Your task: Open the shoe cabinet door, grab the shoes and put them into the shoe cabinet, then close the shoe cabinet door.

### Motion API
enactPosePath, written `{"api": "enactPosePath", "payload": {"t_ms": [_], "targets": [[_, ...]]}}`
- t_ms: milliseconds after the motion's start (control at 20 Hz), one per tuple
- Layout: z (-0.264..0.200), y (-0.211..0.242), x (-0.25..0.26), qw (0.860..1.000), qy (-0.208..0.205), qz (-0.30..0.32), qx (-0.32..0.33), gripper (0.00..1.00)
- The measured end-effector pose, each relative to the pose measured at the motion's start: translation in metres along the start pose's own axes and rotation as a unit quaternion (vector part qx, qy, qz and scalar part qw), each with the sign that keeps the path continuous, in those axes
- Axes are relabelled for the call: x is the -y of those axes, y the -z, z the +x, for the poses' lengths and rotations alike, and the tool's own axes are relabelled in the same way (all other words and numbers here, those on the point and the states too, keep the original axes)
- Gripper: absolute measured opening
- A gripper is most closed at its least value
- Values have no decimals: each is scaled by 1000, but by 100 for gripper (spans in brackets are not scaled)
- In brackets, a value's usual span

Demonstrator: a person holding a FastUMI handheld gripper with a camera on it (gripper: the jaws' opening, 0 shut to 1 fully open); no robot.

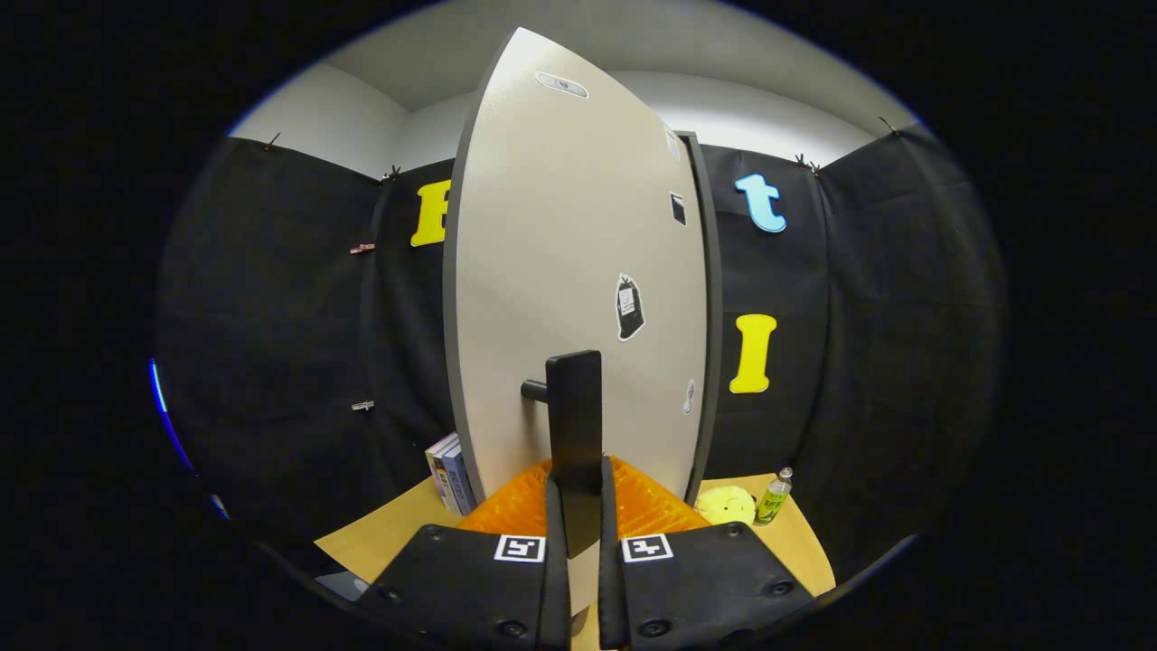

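Observation:
The shoe cabinet door (pixel 569 271) is a tall pale panel with several stickers, swung partly out towards me, its edge on the left. A dark upright bar handle (pixel 575 425) stands off the door on a short peg. My gripper (pixel 578 506) is shut on that handle, both fingers (pixel 553 515) pressing its lower end from either side. The dark cabinet frame (pixel 710 307) shows along the door's right side. No shoes are visible.
A wooden table top (pixel 380 542) lies below. Books (pixel 450 475) stand left of the door. To the right sit a yellow plush toy (pixel 725 504) and a small green bottle (pixel 774 497). Black cloth walls close the booth behind.

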State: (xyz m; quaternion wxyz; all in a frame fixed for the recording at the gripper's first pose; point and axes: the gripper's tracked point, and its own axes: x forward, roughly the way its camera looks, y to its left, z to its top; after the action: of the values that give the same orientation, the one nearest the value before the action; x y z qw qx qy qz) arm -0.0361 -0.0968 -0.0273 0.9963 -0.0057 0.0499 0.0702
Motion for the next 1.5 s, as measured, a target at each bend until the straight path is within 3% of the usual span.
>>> {"api": "enactPosePath", "payload": {"t_ms": [750,900,1100,1350,1500], "targets": [[-22,4,81,995,95,20,4,15],[-30,6,100,993,119,25,5,10],[-44,7,119,989,140,37,12,9],[-80,-17,132,981,180,47,58,10],[-90,-20,113,984,162,41,68,10]]}}
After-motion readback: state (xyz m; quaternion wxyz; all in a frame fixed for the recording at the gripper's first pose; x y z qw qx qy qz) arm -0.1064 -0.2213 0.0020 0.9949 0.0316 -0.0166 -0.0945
